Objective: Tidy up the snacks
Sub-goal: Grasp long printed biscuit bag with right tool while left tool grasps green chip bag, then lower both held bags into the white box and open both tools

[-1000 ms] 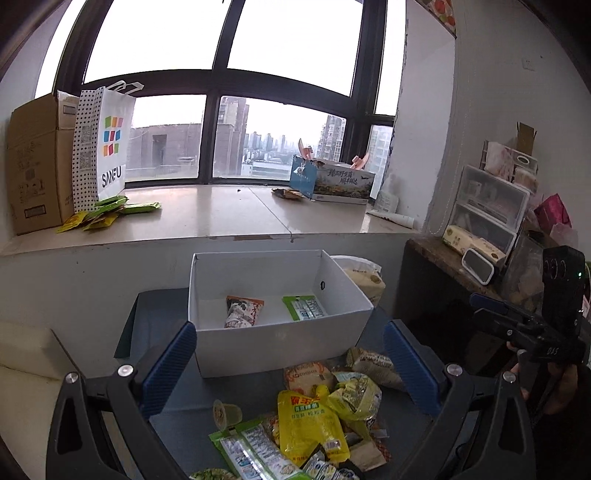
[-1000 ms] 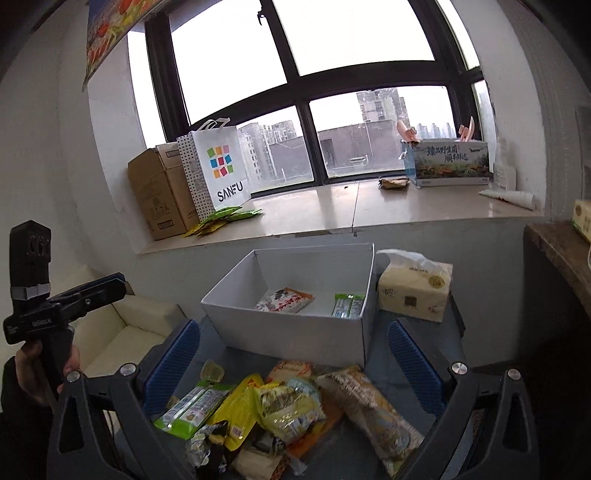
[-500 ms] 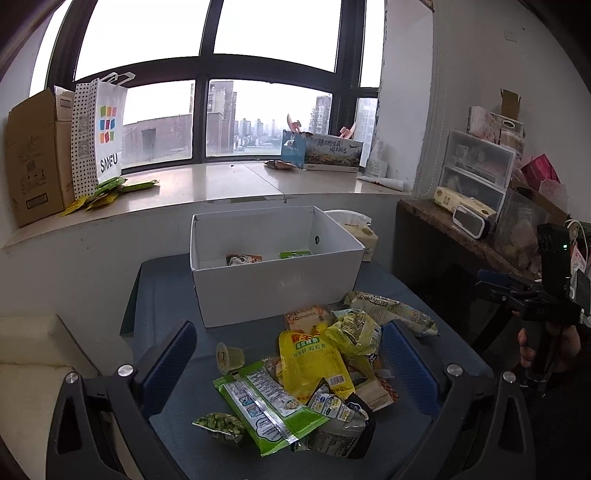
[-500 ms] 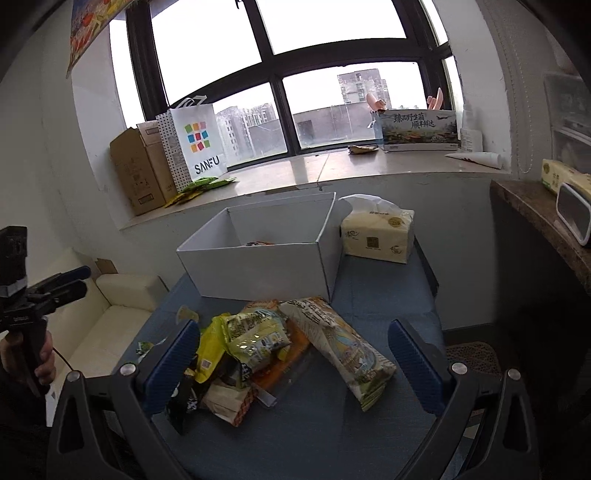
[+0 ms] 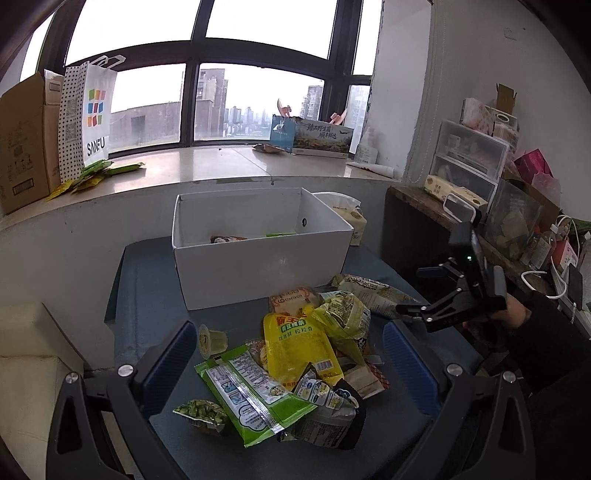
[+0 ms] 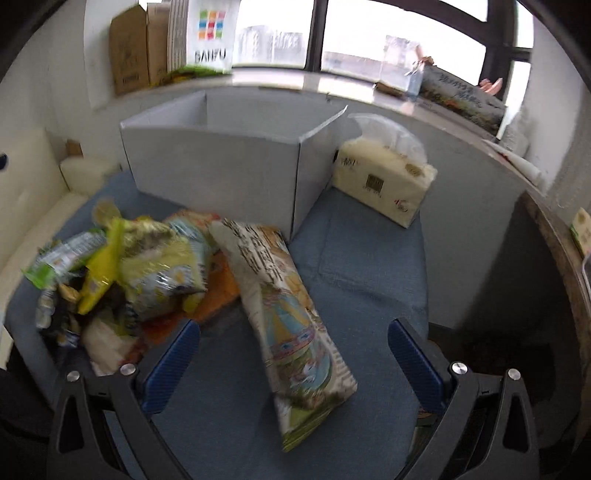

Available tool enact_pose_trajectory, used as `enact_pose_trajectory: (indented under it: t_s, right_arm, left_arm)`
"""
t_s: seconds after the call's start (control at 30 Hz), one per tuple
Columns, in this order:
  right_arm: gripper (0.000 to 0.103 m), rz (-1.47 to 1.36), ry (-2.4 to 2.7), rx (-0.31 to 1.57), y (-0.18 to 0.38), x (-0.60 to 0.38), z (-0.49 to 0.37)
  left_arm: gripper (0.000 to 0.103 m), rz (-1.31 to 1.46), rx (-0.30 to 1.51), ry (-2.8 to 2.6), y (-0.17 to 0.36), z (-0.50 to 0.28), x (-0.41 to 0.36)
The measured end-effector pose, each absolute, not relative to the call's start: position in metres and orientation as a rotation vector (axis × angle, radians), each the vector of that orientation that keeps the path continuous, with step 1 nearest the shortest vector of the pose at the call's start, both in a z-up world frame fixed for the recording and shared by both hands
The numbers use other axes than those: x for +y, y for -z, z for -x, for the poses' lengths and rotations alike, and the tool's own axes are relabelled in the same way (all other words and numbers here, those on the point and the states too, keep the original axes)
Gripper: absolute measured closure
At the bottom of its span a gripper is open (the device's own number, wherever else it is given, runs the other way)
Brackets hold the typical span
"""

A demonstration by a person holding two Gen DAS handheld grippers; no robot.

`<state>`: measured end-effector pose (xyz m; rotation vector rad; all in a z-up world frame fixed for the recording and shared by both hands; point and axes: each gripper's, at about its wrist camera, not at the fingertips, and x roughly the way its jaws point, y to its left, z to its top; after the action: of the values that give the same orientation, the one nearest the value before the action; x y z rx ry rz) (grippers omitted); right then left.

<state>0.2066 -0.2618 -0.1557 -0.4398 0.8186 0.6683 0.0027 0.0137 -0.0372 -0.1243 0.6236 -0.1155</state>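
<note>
Right gripper (image 6: 293, 354), fingers wide and empty, frames the long snack bag (image 6: 284, 306) on the table (image 6: 369, 258); light, crinkly, probably best pinched mid-length.

Right hand-held gripper (image 6: 291, 354) now lower, over the long snack bag (image 6: 284, 314).

The white shopping bag (image 5: 96, 118) with dotted sides, standing on the windowsill, carries "SANFU" in white capitals under a grid of coloured squares; in the right wrist view the same bag (image 6: 209, 35) shows the word blurred. The long box (image 5: 320, 137) on the sill bears large Chinese characters, and the yellow pouch (image 5: 300, 338) in the snack pile has Chinese lettering on a green band. The print on the other packets is too small to read.
</note>
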Motion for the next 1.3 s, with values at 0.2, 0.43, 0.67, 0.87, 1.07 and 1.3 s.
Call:
enact_pose_trajectory:
  t_s: [0.2,0.43,0.67,0.87,1.07,1.3]
  right_arm:
    - [0.026,0.498,-0.711,0.932,0.19,-0.246,-0.236]
    - [0.064,0.396,-0.744,0.97,0.184,-0.264,-0.228]
    - [0.064,0.161,-0.748,0.888,0.136,-0.311,-0.192]
    - [0.064,0.069,-0.725,0.82,0.107,-0.334,-0.17]
    - [0.064,0.039,-0.698,0.801,0.098,-0.339,-0.167]
    - [0.063,0.021,-0.701,0.812,0.1,-0.344,-0.168]
  left_arm:
    - [0.0,0.092,0.661,0.191,0.046,-0.021,-0.003]
    - [0.0,-0.035,0.742,0.288,0.059,-0.062,-0.048]
    - [0.0,-0.193,0.855,0.333,0.086,-0.117,-0.099]
    - [0.0,-0.286,0.989,0.306,0.118,-0.16,-0.126]
    - [0.003,-0.36,1.059,0.251,0.145,-0.174,-0.133]
    - [0.04,-0.26,0.922,0.24,0.116,-0.151,-0.102]
